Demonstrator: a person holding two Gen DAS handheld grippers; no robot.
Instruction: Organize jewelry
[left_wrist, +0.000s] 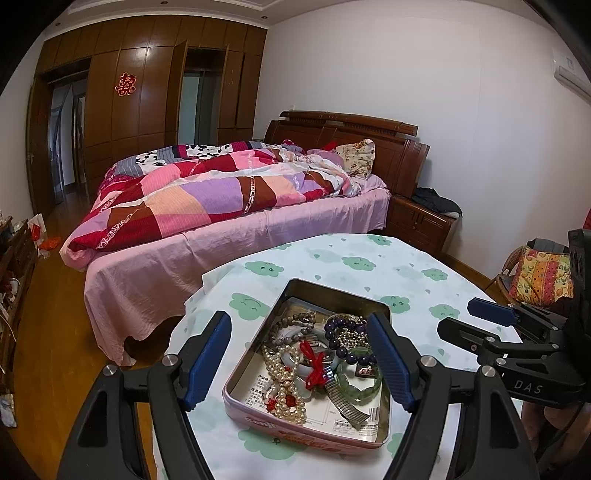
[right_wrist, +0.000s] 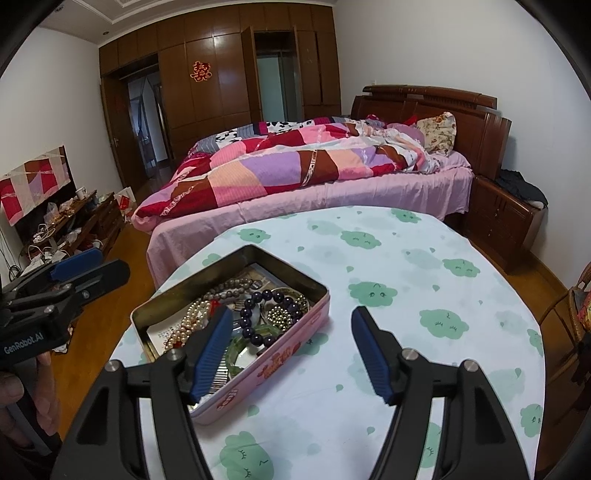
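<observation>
The left gripper (left_wrist: 299, 354) hangs over the near end of the tin (left_wrist: 242, 397), its blue-padded fingers (left_wrist: 207, 354) spread wide with nothing between them but air. The right gripper (right_wrist: 291, 350) hangs just right of it, likewise spread and empty; its left finger (right_wrist: 210, 350) lies over the tin's near right part, its right finger over bare cloth (right_wrist: 406, 266).

The tin, pink-sided and lidless, stands on the cloud-print cloth that covers the table, towards its left near part. The jewelry all lies inside it, piled on printed paper. A pearl string (left_wrist: 284, 384) runs down the left side. Beside it a red knotted cord (left_wrist: 314, 365) crosses a pale bangle (left_wrist: 295, 363). A ribbed metal strap (left_wrist: 345, 400) slants at the near right, touching a green bangle (left_wrist: 360, 373). Farther in, a dark purple bead bracelet (left_wrist: 341, 334) curves round a cluster of small metal beads (left_wrist: 349, 336), and a grey-brown bead string (left_wrist: 291, 321) lies at the far left.

Beyond the table stands a bed (left_wrist: 207, 251) with a pink sheet and a patchwork quilt (left_wrist: 207, 195), a floral pillow (left_wrist: 356, 157) at its headboard. Brown wardrobes (left_wrist: 147, 92) fill the far wall.
</observation>
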